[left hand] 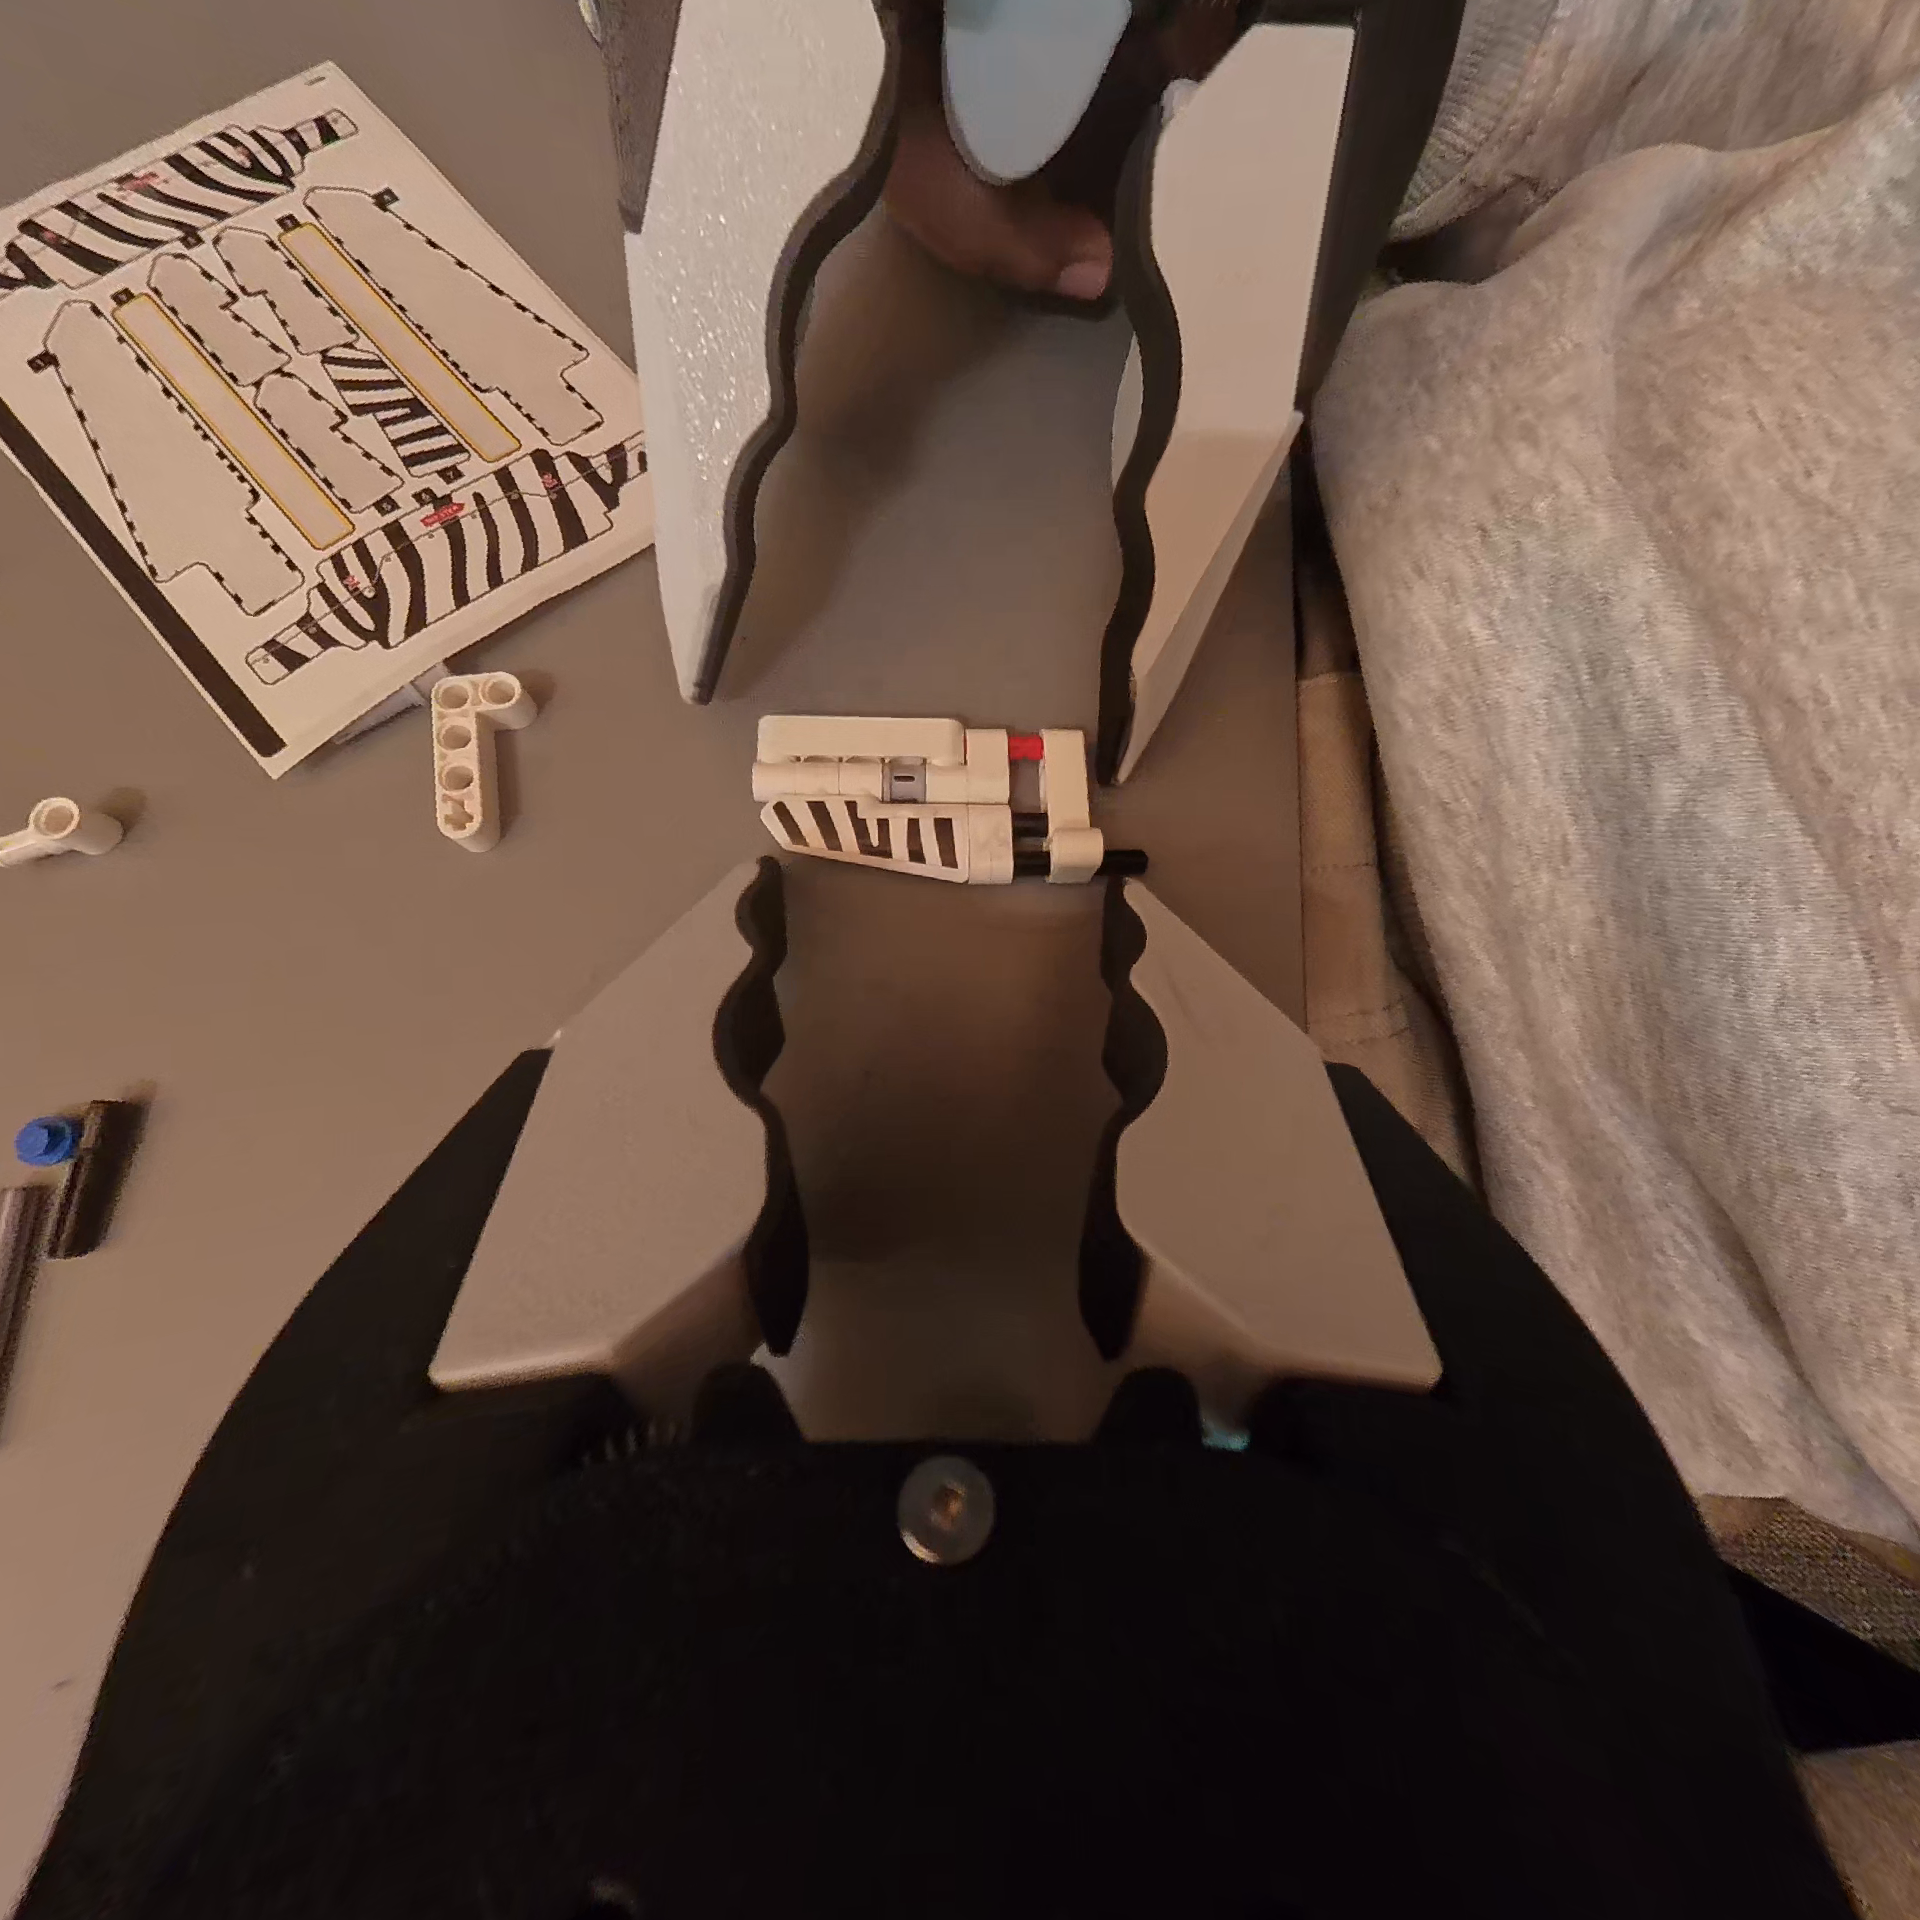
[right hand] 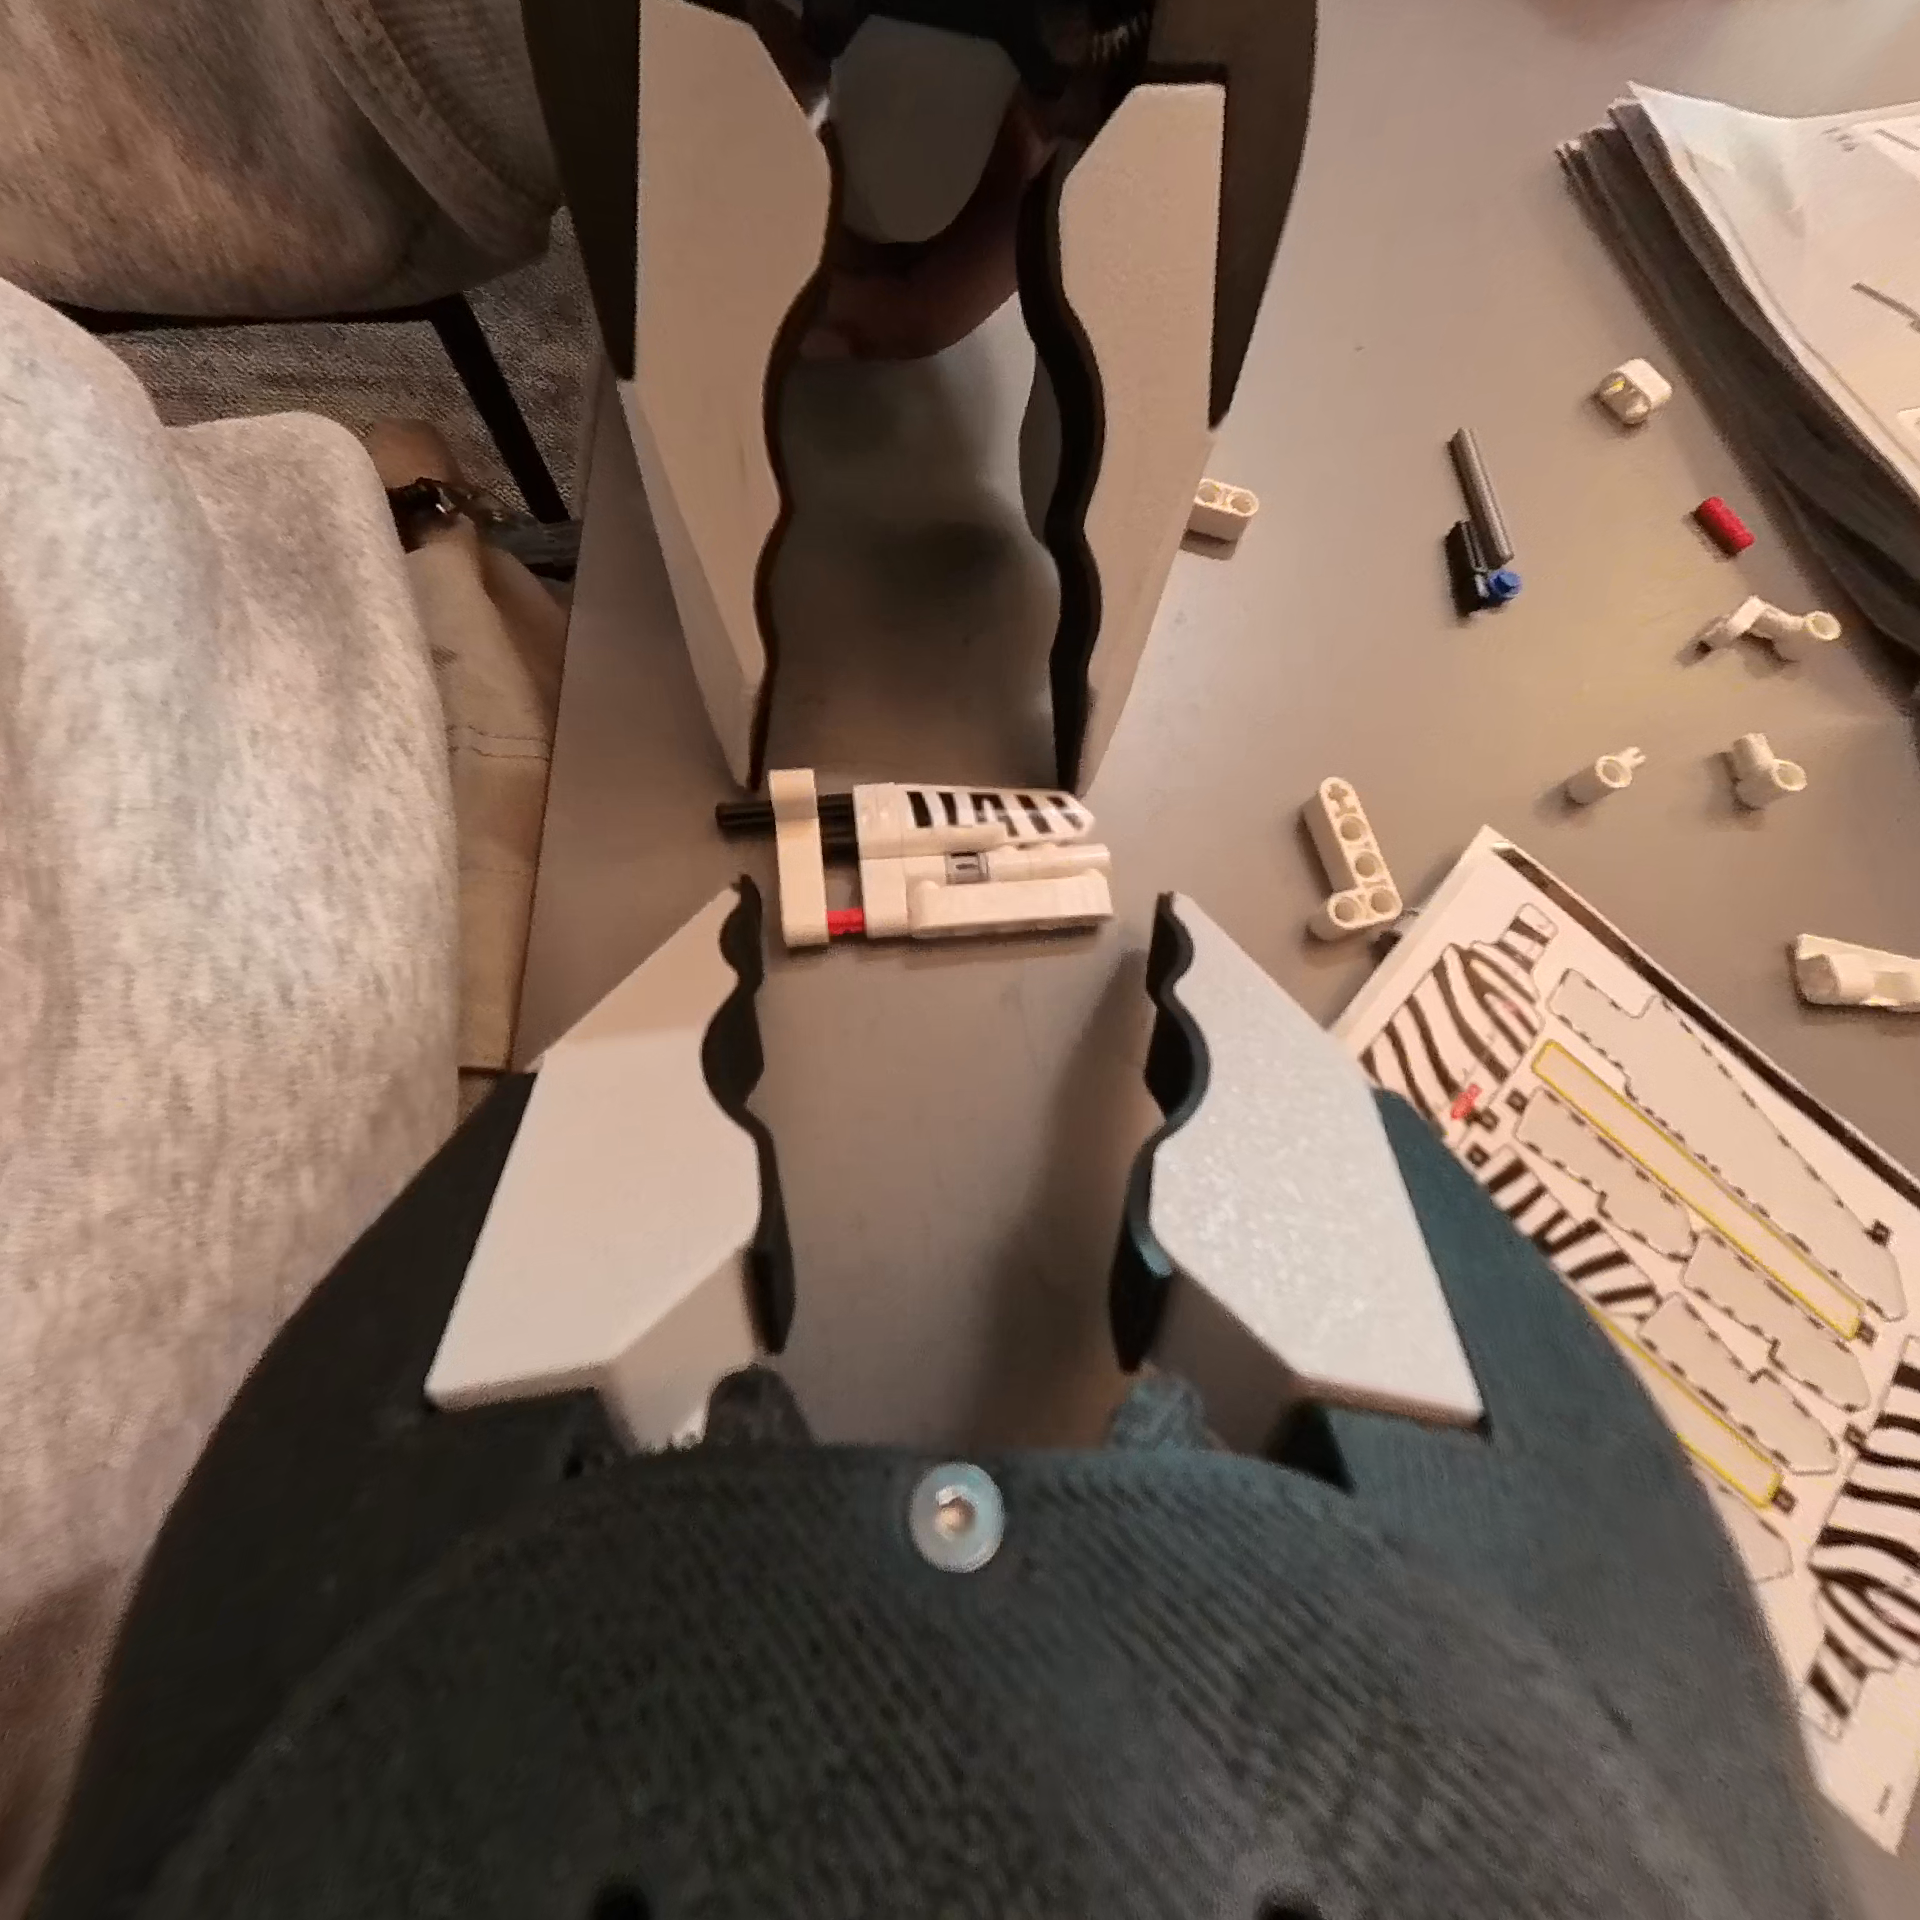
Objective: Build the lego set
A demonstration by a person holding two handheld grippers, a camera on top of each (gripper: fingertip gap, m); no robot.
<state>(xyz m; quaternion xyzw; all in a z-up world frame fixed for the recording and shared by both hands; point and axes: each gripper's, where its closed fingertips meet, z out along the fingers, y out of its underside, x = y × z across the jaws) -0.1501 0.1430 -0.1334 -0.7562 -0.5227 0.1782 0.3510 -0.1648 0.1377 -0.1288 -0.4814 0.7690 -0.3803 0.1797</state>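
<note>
Small white lego assembly (left hand: 925, 798) with zebra-striped panel lies on grey table (left hand: 312, 987) between left gripper (left hand: 940, 883) and right gripper (right hand: 956, 914); both claws apart, gripping nothing.

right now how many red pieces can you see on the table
2: a loose red piece beside the paper stack, and a red pin in the white assembly; more may be hidden.

White zebra-striped lego assembly (left hand: 920, 800) flat on table (left hand: 312, 987)

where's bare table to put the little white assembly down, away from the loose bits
Bare table lies between the right gripper fingers, below the assembly. It's crowded right of that: sticker sheet, L-beam, loose connectors and the booklet stack.
</note>
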